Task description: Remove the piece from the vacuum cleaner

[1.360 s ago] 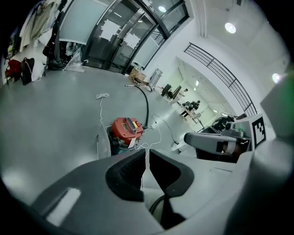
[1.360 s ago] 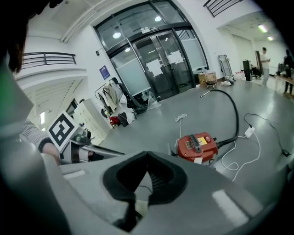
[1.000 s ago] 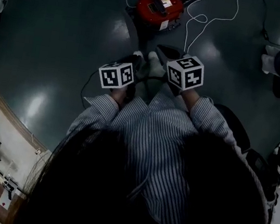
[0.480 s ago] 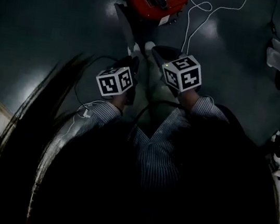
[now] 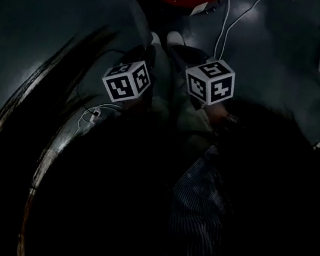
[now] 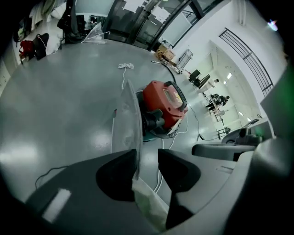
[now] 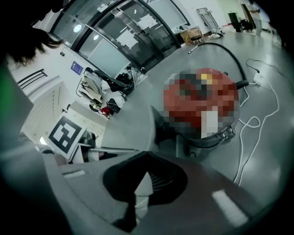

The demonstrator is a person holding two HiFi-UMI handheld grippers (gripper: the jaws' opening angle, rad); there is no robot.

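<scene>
Glossy grey floor [image 6: 59,114], glass walls [image 7: 124,36] behind. Red vacuum cleaner [image 6: 164,104] on the floor, cropped in the dark head view. Left gripper [image 6: 147,160] fingers just opening, grey piece [image 6: 131,124] in the gap. Right gripper [image 7: 146,158] fingers clamped on the grey piece.

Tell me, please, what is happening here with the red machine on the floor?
A person bends over a red vacuum cleaner on the grey floor, with a gripper in each hand. A thin grey piece stands between the jaws of the left gripper. These jaws have just been opening and do not press on it. The right gripper appears closed on the same piece. Whether the piece is joined to the vacuum cleaner cannot be told.
</scene>
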